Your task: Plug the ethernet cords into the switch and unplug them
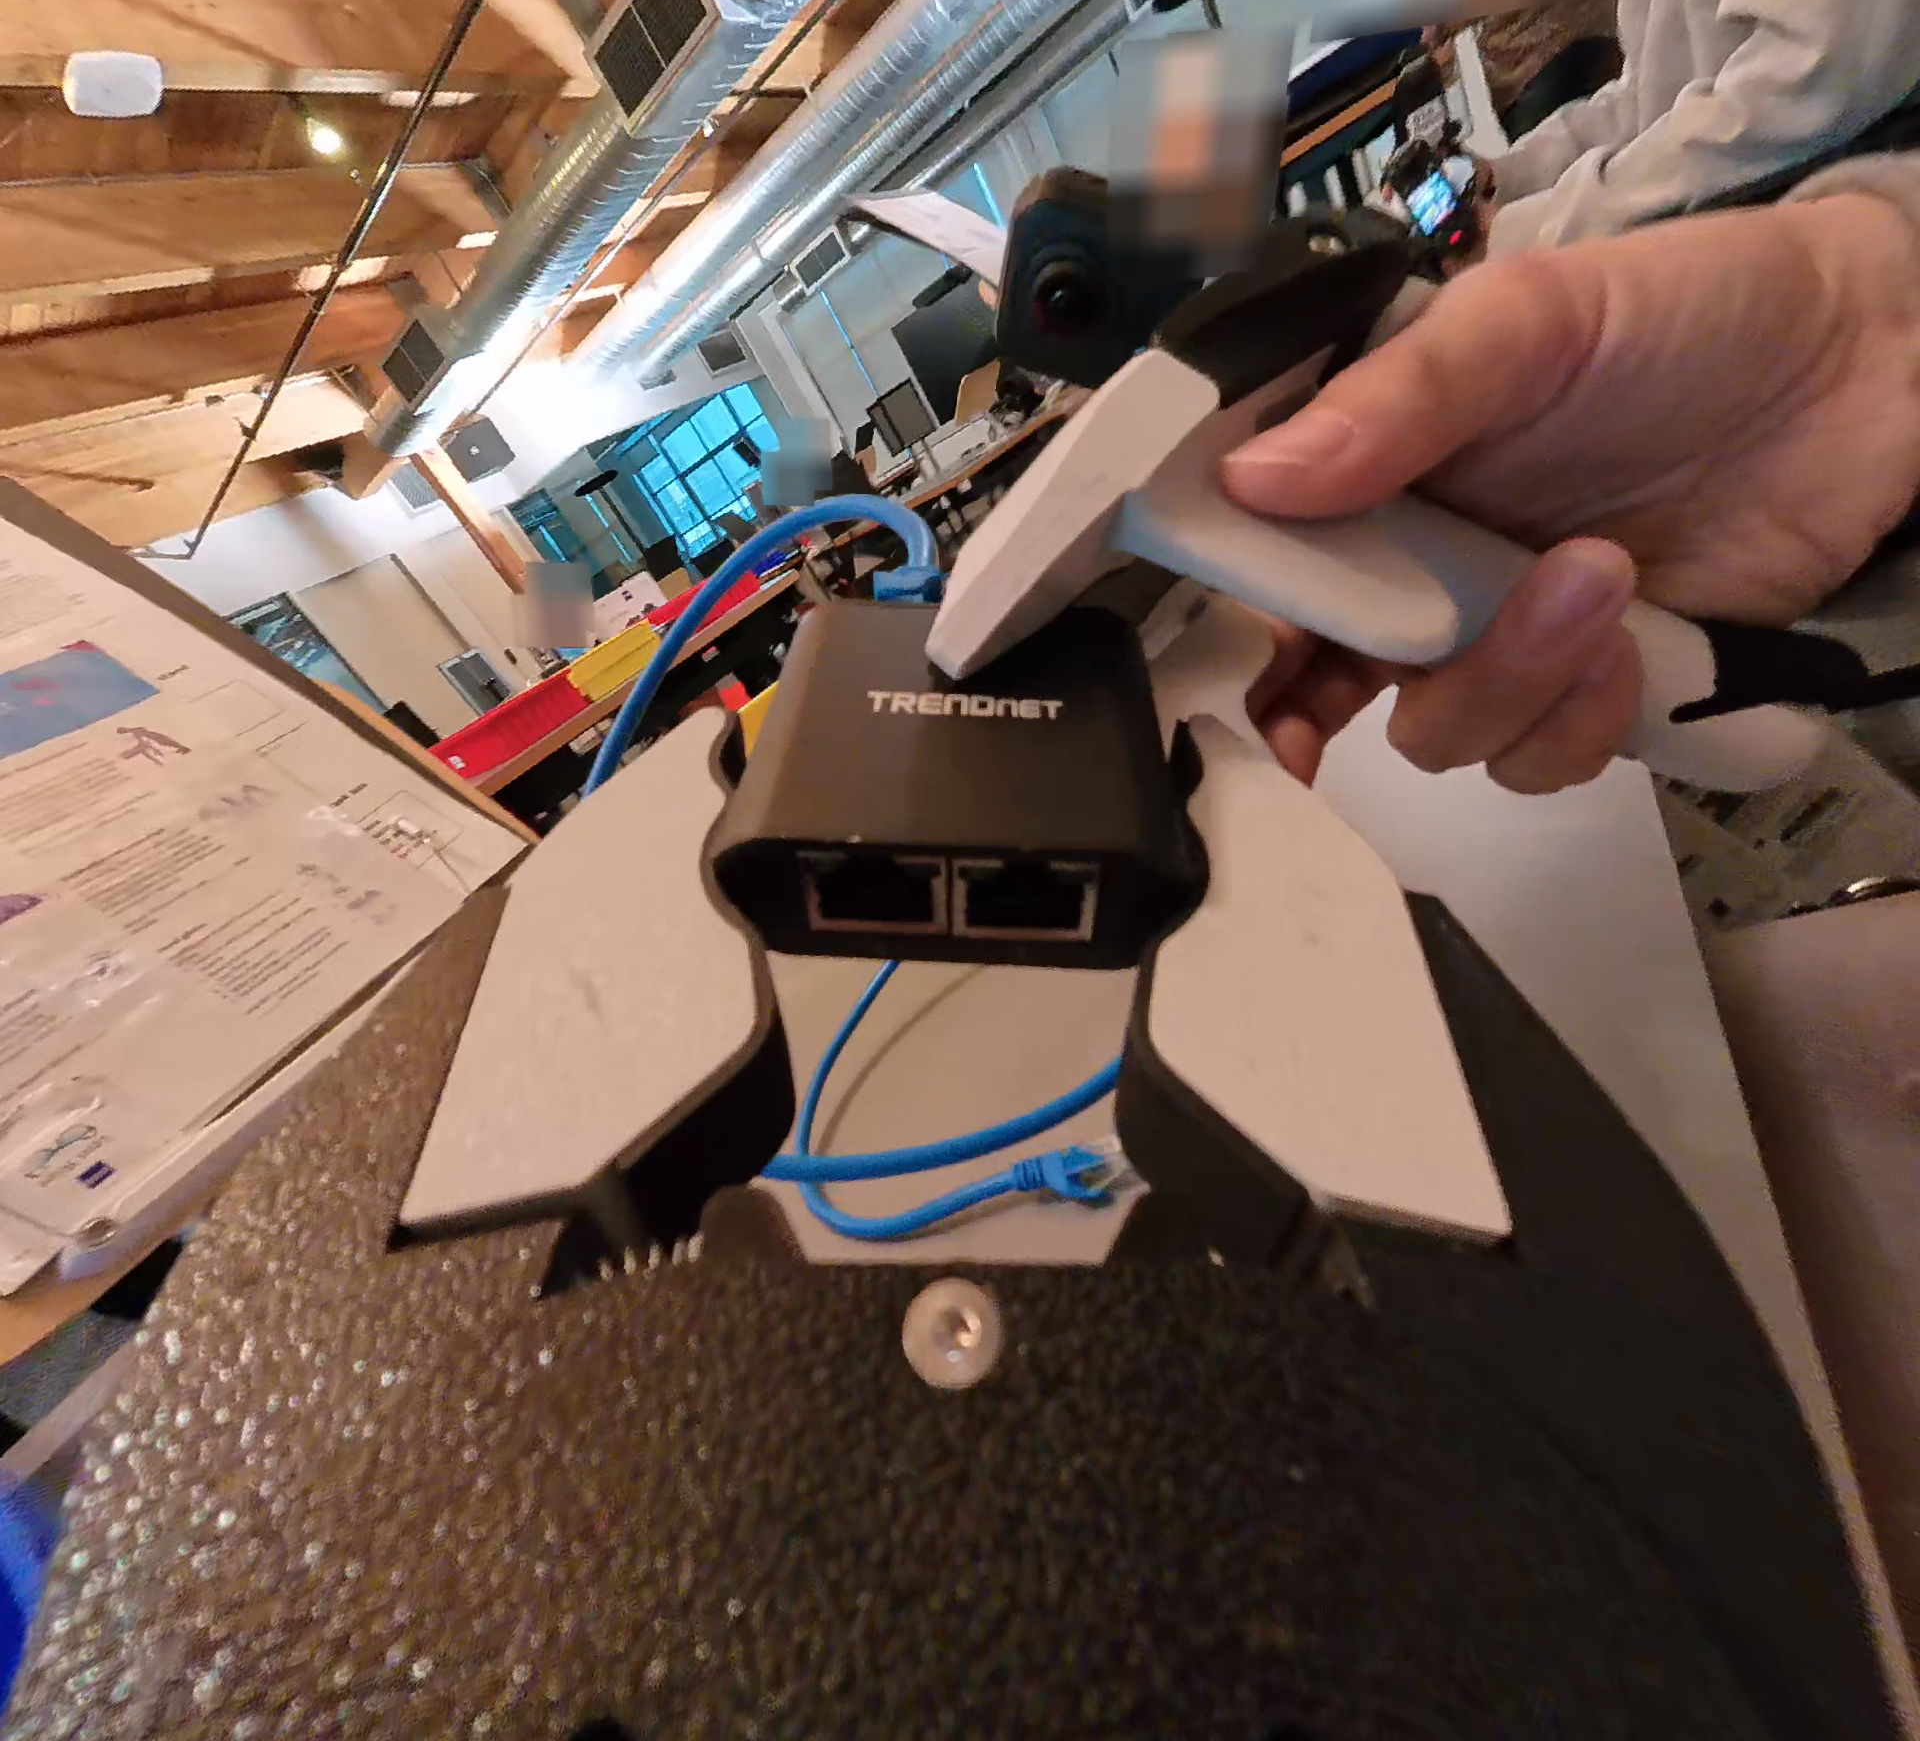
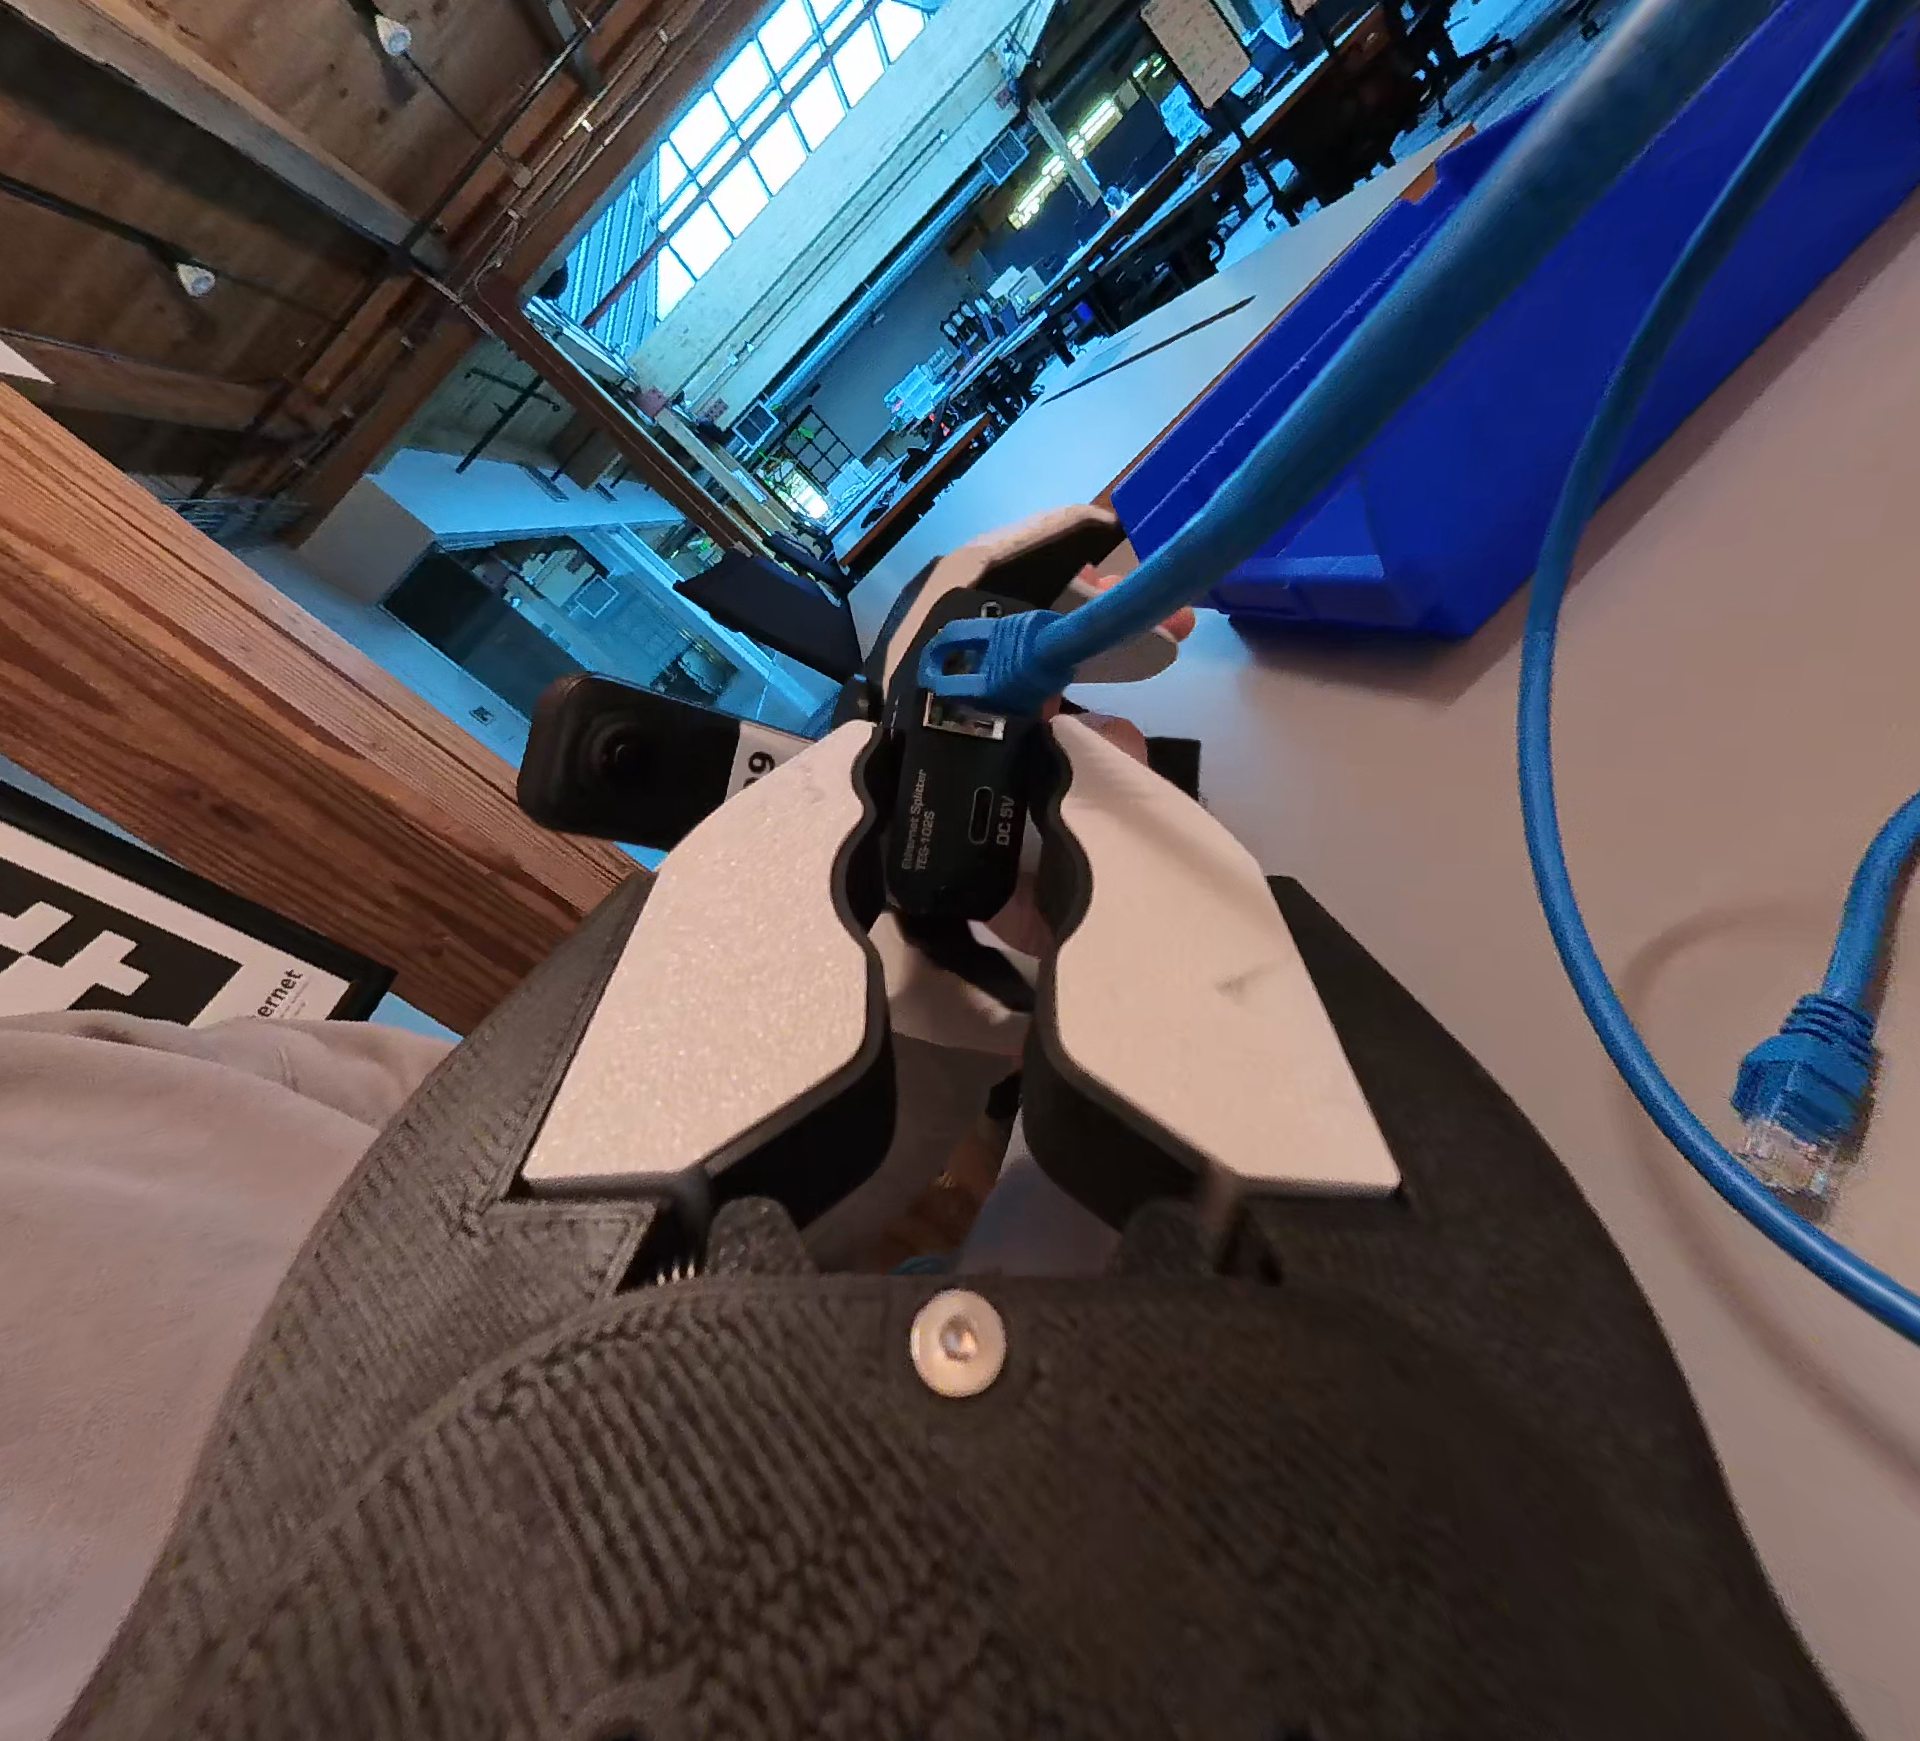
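A black switch (image 1: 956, 756) is held off the white table (image 2: 1403, 860). My left gripper (image 1: 961, 761) is shut on its two sides, and two empty ports (image 1: 951, 896) face the camera. My right gripper (image 2: 961, 756), held by a hand (image 1: 1558, 496), is shut on the switch's far end (image 2: 956, 818); one of its fingers (image 1: 1039, 548) lies on top. A blue cord's plug (image 2: 977, 652) sits right at the far-end port (image 2: 961, 715), whose opening shows; neither gripper holds it. A second blue plug (image 2: 1808, 1089) lies loose on the table, also seen under the switch (image 1: 1070, 1172).
A blue bin (image 2: 1455, 444) stands on the table beyond the switch. A board with printed sheets (image 1: 208, 860) leans at the left. Red and yellow bins (image 1: 540, 704) sit farther back. A wooden beam (image 2: 208, 673) is at the left of the right wrist view. Only a small space, under 4 cm, lies between the two pairs of fingers.
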`<act>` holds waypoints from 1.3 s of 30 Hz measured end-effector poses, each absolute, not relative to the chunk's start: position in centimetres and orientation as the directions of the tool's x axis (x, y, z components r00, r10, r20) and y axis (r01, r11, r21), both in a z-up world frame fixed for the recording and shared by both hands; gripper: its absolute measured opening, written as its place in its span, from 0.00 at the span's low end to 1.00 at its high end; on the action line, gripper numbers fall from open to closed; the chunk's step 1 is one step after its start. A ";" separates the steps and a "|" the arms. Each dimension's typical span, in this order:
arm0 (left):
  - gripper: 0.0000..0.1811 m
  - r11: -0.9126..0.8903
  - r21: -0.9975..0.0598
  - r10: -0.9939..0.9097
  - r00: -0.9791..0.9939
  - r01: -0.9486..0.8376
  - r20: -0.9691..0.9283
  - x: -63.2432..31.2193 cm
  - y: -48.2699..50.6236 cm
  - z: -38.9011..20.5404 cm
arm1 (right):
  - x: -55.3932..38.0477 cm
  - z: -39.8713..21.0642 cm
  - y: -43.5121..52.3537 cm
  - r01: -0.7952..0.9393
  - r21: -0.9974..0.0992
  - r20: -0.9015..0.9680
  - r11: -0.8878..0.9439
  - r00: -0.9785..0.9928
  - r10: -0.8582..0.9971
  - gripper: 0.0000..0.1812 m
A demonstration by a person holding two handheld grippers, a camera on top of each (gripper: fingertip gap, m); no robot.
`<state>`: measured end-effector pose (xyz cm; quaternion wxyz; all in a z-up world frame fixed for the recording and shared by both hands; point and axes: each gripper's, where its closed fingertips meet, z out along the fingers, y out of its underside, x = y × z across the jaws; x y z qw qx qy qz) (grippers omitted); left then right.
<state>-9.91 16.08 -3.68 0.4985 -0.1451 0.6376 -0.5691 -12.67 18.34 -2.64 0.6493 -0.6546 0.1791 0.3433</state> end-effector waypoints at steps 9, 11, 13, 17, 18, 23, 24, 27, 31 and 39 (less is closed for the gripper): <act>0.40 0.269 -0.863 -0.756 -0.462 0.428 -0.465 -10.3 16.0 -3.0 | -12.5 -2.7 18.4 -0.704 -0.706 -0.702 -0.079 0.680 0.214 0.14; 0.40 0.256 -0.863 -0.761 -0.460 0.436 -0.458 -10.4 16.0 -2.8 | -12.5 -2.6 18.4 -0.714 -0.696 -0.710 -0.076 0.668 0.222 0.14; 0.40 0.256 -0.864 -0.764 -0.458 0.433 -0.455 -10.3 16.0 -2.8 | -12.4 -2.6 18.5 -0.722 -0.688 -0.717 -0.070 0.662 0.220 0.14; 0.40 0.248 -0.872 -0.781 -0.445 0.421 -0.437 -10.0 16.3 -3.1 | -12.1 -2.8 18.6 -0.750 -0.660 -0.742 -0.051 0.639 0.204 0.13; 0.40 0.245 -0.877 -0.786 -0.445 0.413 -0.430 -9.9 16.3 -3.3 | -11.9 -2.9 18.6 -0.760 -0.648 -0.751 -0.047 0.628 0.202 0.13; 0.40 0.235 -0.921 -0.799 -0.478 0.311 -0.366 -9.1 16.3 -4.2 | -11.1 -3.4 18.6 -0.783 -0.622 -0.773 -0.013 0.612 0.167 0.14; 0.40 0.219 -0.933 -0.799 -0.496 0.287 -0.340 -9.0 16.2 -4.3 | -11.0 -3.5 18.5 -0.788 -0.616 -0.778 -0.009 0.607 0.161 0.14; 0.41 0.203 -0.948 -0.789 -0.532 0.247 -0.307 -8.9 16.1 -4.7 | -10.9 -3.7 18.5 -0.789 -0.615 -0.780 -0.009 0.606 0.154 0.14; 0.40 0.130 -0.966 -0.772 -0.588 0.223 -0.240 -9.3 16.0 -4.3 | -11.0 -3.2 18.2 -0.802 -0.597 -0.788 -0.030 0.578 0.211 0.16; 0.40 0.184 -0.952 -0.721 -0.625 0.243 -0.299 -9.9 16.0 -4.9 | -11.2 -3.8 18.4 -0.777 -0.628 -0.766 -0.048 0.606 0.214 0.14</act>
